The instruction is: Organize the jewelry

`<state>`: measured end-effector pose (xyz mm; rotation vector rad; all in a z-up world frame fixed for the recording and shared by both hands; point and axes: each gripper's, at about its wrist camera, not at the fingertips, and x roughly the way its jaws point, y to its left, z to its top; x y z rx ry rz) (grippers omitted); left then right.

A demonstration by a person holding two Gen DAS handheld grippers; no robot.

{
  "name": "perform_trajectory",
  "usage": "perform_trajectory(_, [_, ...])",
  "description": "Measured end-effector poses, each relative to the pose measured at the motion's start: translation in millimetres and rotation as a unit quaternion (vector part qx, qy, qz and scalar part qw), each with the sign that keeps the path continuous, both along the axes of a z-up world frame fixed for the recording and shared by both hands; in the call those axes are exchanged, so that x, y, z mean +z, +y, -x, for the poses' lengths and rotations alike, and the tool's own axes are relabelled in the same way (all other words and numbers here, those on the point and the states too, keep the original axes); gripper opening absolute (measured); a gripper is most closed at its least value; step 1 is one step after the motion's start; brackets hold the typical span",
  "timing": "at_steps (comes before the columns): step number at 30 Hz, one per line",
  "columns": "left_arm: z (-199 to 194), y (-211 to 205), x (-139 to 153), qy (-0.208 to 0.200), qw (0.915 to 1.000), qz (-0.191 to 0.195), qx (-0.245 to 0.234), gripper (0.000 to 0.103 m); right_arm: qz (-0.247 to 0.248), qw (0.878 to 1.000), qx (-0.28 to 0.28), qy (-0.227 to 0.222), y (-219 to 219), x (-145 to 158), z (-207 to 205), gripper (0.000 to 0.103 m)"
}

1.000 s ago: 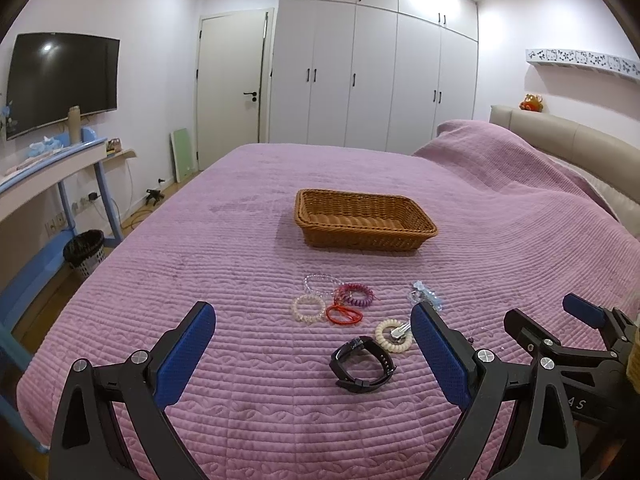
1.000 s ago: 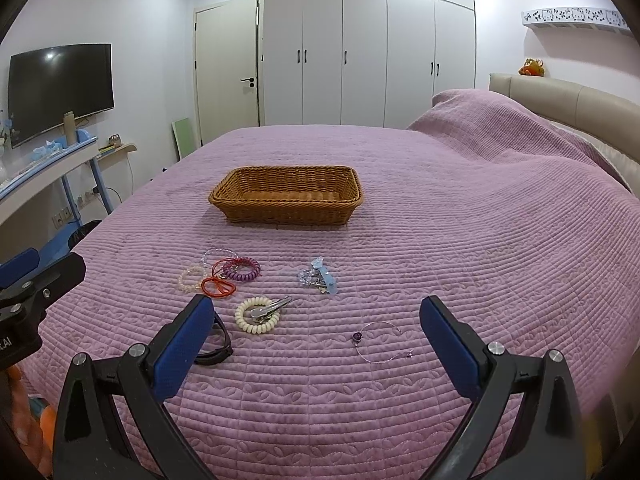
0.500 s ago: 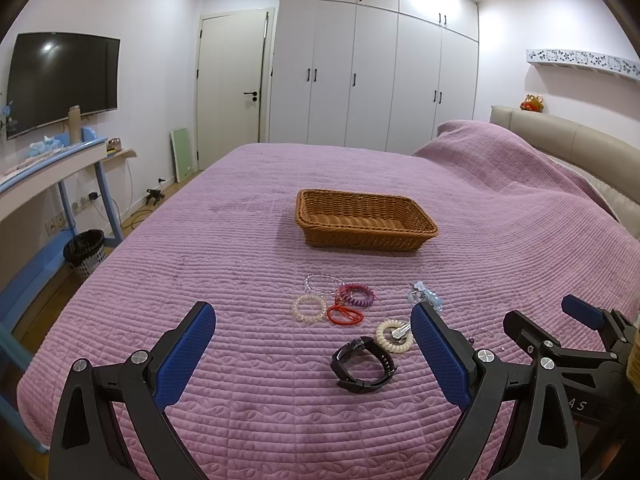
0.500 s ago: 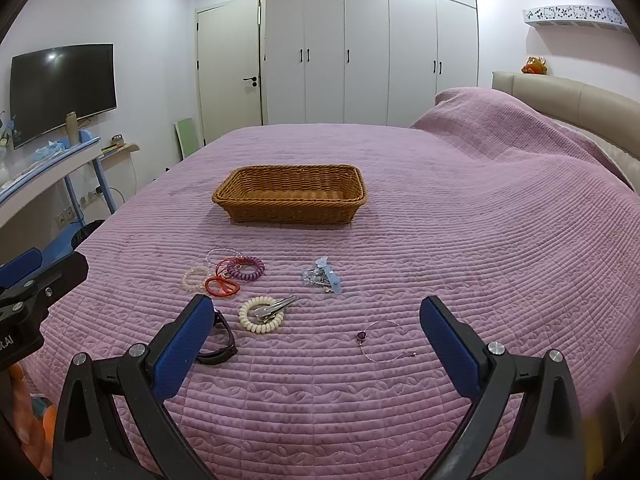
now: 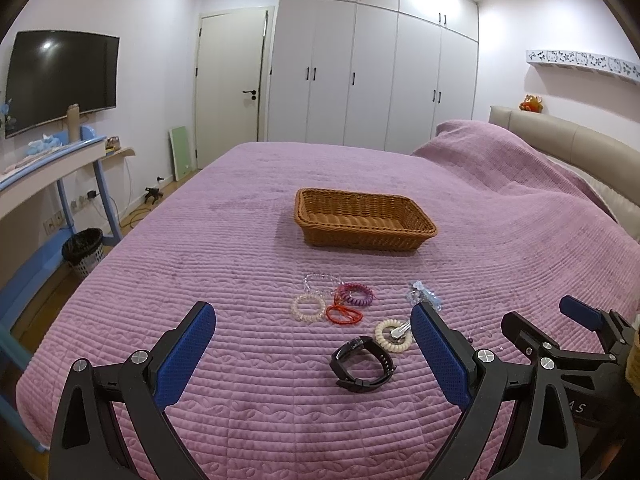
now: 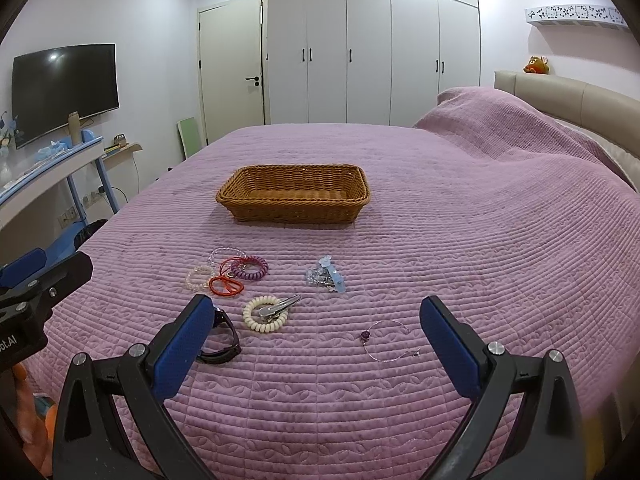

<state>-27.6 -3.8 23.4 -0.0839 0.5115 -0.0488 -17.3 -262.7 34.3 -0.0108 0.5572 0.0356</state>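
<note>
Nothing appears to have been gathered yet: the brown woven wicker basket (image 6: 294,196), at centre frame in the right wrist view, looks empty, and all the jewelry lies loose on the purple quilted bedspread (image 6: 460,248) below it. The left gripper (image 5: 312,356) and the right gripper (image 6: 316,344) both hover low over the near edge of the bed with their blue-padded jaws spread wide and nothing between them. In the left wrist view, the black wristwatch (image 5: 362,364) sits lower centre, closest to that tool, with the cream spiral coil ring carrying a silver clip (image 5: 393,330) just beside it. Further up are the red cord loop (image 5: 343,314), the pale beaded bracelet (image 5: 308,307), the purple spiral coil (image 5: 355,294) and a clear beaded bracelet (image 5: 320,279), bunched and partly overlapping. The pale blue and clear hair clip (image 6: 326,277) lies apart at centre, and the thin wire bangle with a purple bead (image 6: 386,340) at lower right, between the right tool's pads. My judgement: this is the approach before a first pick; the next move calls for lowering onto one piece, closing on it cleanly, then carrying it to the basket.
</note>
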Motion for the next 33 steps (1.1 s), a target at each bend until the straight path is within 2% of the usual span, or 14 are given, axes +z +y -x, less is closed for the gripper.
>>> perform_trajectory(21, [-7, 4, -12, 0.014, 0.9999, -0.001, -0.001, 0.098, 0.004, 1.0, -0.002, 0.008, -2, -11, -6, 0.103])
perform_trajectory(25, [-17, 15, -27, 0.045, 0.9989, 0.004, -0.016, 0.098, 0.005, 1.0, -0.003, 0.023, -19, -27, -12, 0.103])
perform_trajectory(29, [-30, 23, -58, 0.097, 0.9935, 0.023, -0.054, 0.098, -0.004, 0.999, -0.003, 0.054, -44, -52, -16, 0.103])
perform_trajectory(32, [-42, 21, -80, 0.128, 0.9892, 0.029, -0.065, 0.096, -0.014, 0.997, 0.004, 0.08, -56, -73, -20, 0.093])
perform_trajectory(33, [-44, 19, -85, 0.133, 0.9883, 0.03, -0.069, 0.092, -0.015, 0.996, 0.006, 0.088, -58, -79, -21, 0.092])
